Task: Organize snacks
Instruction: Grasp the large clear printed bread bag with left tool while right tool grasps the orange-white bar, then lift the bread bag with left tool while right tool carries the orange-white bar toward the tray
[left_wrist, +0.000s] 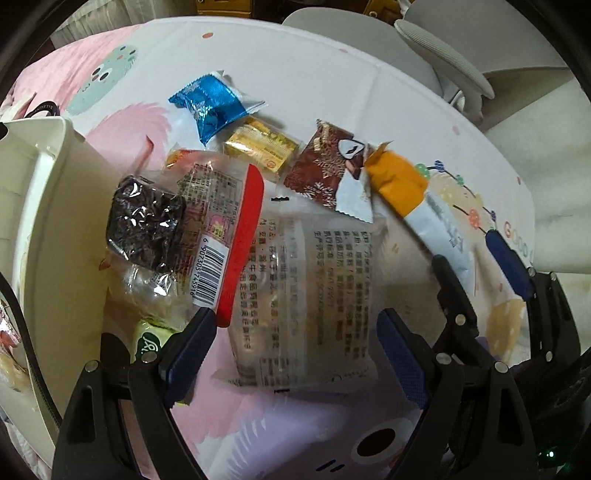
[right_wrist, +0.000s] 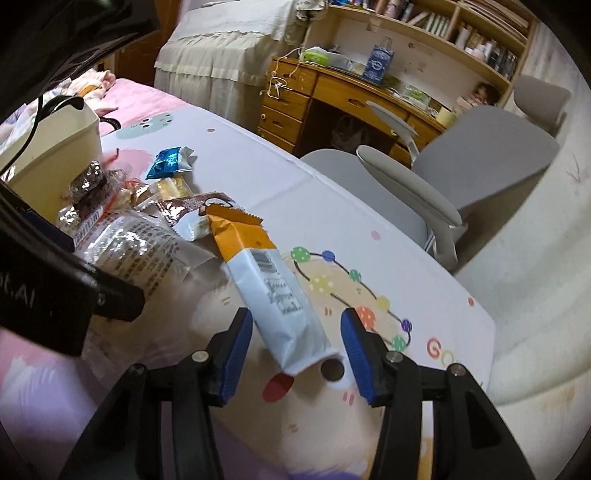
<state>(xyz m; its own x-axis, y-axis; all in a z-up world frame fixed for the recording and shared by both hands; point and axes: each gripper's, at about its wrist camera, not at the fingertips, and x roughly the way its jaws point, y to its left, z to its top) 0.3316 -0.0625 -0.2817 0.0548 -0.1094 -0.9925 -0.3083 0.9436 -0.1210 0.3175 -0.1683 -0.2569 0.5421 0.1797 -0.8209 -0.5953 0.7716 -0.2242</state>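
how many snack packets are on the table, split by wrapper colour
blue foil packet: 1
gold foil packets, one half hidden: 2
brown patterned packet: 1
orange and white stick packet: 1
clear wrap around dark square cake: 1
clear packet with red edge: 1
large clear printed packet: 1
pale green packet: 1
total: 9 visible
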